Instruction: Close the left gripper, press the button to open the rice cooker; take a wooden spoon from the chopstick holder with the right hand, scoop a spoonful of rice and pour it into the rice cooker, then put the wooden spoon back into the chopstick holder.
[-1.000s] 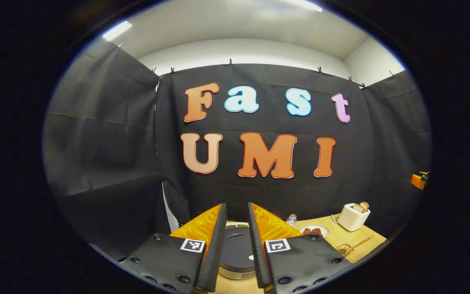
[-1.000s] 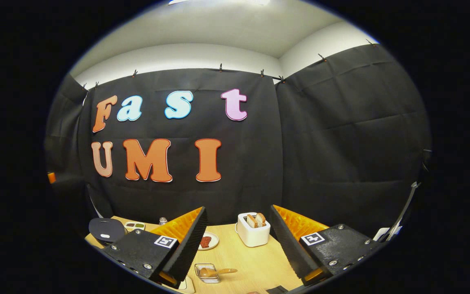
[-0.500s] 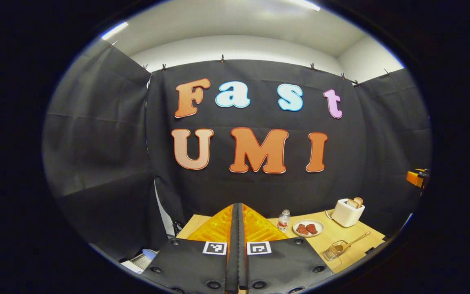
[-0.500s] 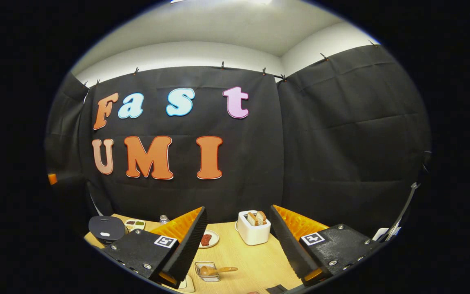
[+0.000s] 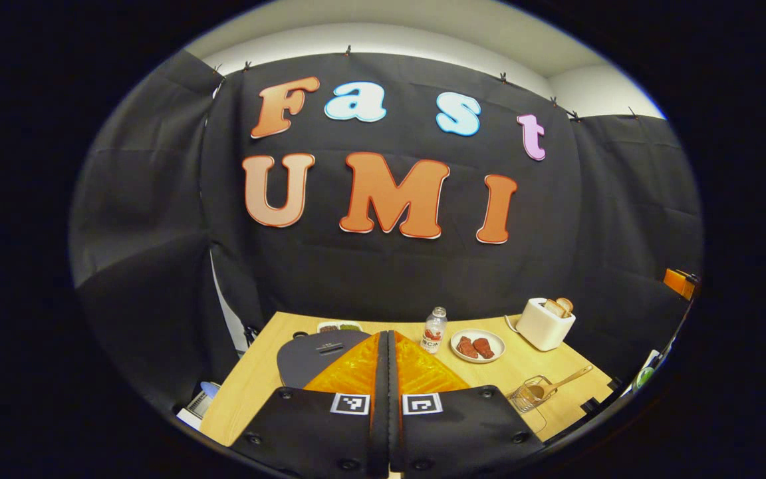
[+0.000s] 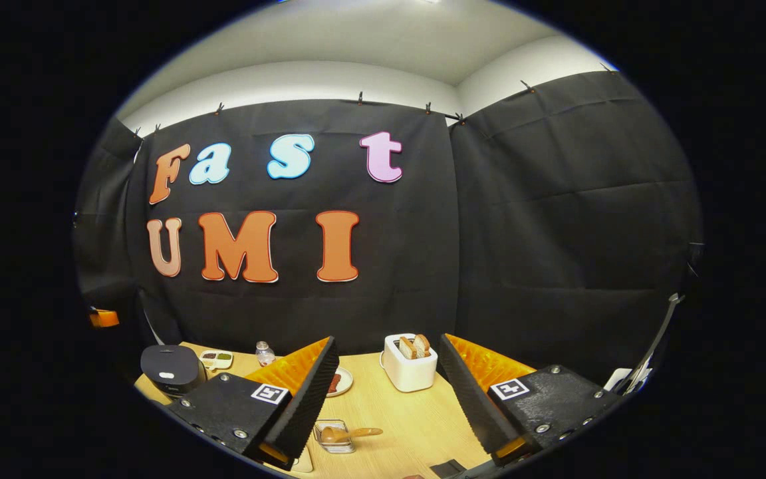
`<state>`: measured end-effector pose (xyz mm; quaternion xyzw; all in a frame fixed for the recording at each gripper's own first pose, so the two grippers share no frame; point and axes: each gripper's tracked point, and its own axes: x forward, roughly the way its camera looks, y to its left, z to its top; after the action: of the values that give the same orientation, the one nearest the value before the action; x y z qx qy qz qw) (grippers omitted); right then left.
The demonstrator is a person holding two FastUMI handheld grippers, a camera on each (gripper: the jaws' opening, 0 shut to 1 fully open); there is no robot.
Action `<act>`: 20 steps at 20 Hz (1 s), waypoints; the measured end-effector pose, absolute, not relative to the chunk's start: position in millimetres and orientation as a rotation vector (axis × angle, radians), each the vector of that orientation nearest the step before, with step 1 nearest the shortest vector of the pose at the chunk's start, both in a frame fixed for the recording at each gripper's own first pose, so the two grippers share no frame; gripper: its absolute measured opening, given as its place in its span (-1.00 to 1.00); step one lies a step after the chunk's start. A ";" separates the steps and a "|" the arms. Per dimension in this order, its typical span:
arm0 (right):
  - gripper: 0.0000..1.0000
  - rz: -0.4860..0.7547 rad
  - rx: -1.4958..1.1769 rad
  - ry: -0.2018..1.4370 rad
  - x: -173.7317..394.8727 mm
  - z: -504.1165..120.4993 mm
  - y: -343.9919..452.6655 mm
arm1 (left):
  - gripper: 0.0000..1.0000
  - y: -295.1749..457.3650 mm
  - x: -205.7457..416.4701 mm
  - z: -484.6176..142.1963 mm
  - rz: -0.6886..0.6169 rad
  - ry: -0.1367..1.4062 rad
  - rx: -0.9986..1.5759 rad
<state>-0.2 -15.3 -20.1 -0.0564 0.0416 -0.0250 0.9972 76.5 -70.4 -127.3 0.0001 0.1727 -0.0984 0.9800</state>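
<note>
Left tongs (image 5: 387, 346) clenched empty above dark round lidded rice cooker (image 5: 320, 353); right tongs (image 6: 388, 362) released over light wooden counter (image 6: 403, 419).

On the light wooden bench (image 5: 260, 372) stand a white toaster (image 5: 544, 324) holding two bread slices, a small round white plate (image 5: 478, 346) with two reddish pieces, a little clear bottle (image 5: 433, 330), and a shallow white sectioned dish (image 5: 338, 326) near the back edge.
</note>
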 end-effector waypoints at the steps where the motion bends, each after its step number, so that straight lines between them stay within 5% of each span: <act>1: 0.89 -0.052 -0.112 0.089 0.2 -21.9 -16.3 | -0.92 -71.9 82.1 -138.7 -0.200 0.369 0.005; 11: 0.90 -0.080 -0.131 0.159 -2.3 -43.1 -28.2 | -0.92 -74.1 106.1 -270.8 -0.198 0.619 0.026; 20: 0.89 -0.110 -0.115 0.192 -5.6 -52.7 -37.2 | -0.92 -67.4 107.4 -307.0 -0.166 0.685 0.053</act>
<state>-5.6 -37.2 -52.7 -0.0573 0.0959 -0.0549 0.9922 107.4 -67.4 -307.0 0.0259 0.3355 -0.0813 0.9382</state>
